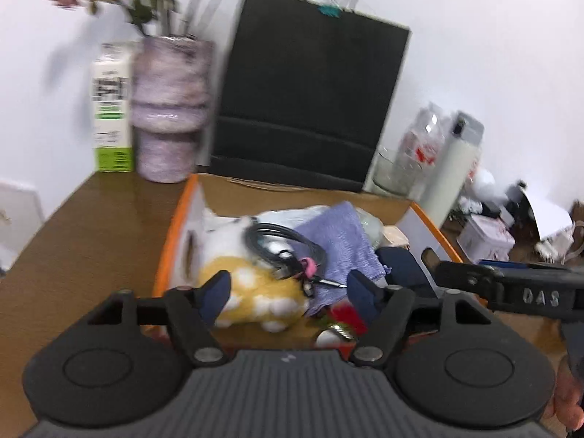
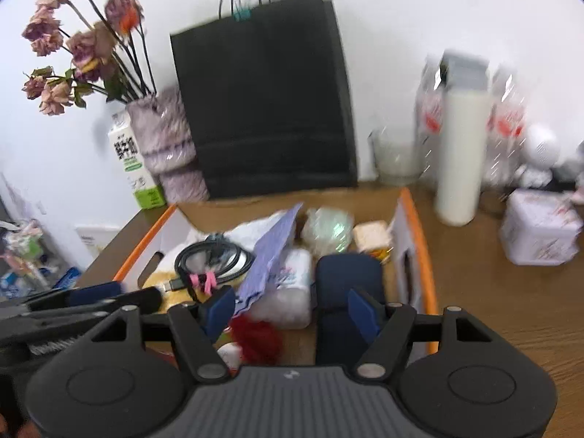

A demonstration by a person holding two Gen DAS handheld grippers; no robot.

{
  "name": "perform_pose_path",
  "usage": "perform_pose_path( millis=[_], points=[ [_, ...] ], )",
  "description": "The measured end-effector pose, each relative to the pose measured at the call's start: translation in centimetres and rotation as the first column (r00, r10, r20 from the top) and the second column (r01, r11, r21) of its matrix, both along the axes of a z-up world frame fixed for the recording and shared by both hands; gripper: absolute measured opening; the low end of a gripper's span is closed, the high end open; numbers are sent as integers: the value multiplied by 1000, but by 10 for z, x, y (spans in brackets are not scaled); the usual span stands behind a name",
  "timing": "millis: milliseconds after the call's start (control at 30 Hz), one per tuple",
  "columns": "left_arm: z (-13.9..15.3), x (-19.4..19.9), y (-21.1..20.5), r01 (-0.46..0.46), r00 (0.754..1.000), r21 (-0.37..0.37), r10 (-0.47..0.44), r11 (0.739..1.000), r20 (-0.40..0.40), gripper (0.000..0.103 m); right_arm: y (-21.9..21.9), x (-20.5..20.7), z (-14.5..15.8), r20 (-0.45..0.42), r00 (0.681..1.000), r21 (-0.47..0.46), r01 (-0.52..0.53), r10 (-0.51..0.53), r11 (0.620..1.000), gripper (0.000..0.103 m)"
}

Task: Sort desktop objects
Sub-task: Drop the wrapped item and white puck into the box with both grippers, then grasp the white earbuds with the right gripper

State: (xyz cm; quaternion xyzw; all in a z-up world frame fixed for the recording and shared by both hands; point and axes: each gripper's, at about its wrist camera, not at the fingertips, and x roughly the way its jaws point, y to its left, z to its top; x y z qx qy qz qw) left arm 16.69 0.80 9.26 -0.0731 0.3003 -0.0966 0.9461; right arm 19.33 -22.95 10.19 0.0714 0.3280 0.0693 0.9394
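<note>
Both grippers, left gripper (image 1: 288, 288) and right gripper (image 2: 290, 304), hang spread and empty above the orange-rimmed box (image 2: 416, 219) holding the coiled cable (image 2: 213, 259) (frames blurred), so a closing grab likely snags the purple cloth (image 2: 272, 255).

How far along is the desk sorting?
Done: the box already holds a cable, purple cloth, yellow plush and navy case. In hand: nothing; the left gripper and right gripper are both open over the box. Left: the tin, white bottle and glass sit on the desk.
</note>
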Motion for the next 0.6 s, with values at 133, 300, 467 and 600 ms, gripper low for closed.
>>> perform_pose_path(
  millis=[133, 300, 467, 600],
  points=[
    [-6, -54, 13, -14, 1000, -11, 14, 1000, -3, 95, 11, -51, 3, 80, 997, -94, -2, 9, 996, 81],
    [-39, -126, 18, 5, 1000, 23, -5, 1000, -24, 101, 29, -122, -27, 65, 997, -136, -32, 41, 990, 81],
    [-65, -178, 19, 32, 999, 66, -30, 997, -34, 103, 41, -183, -58, 15, 998, -132, -56, 59, 990, 81],
    [-79, -194, 22, 36, 998, 70, -33, 997, -52, 103, 42, -218, -76, 8, 999, -69, -48, 48, 996, 81]
  ],
)
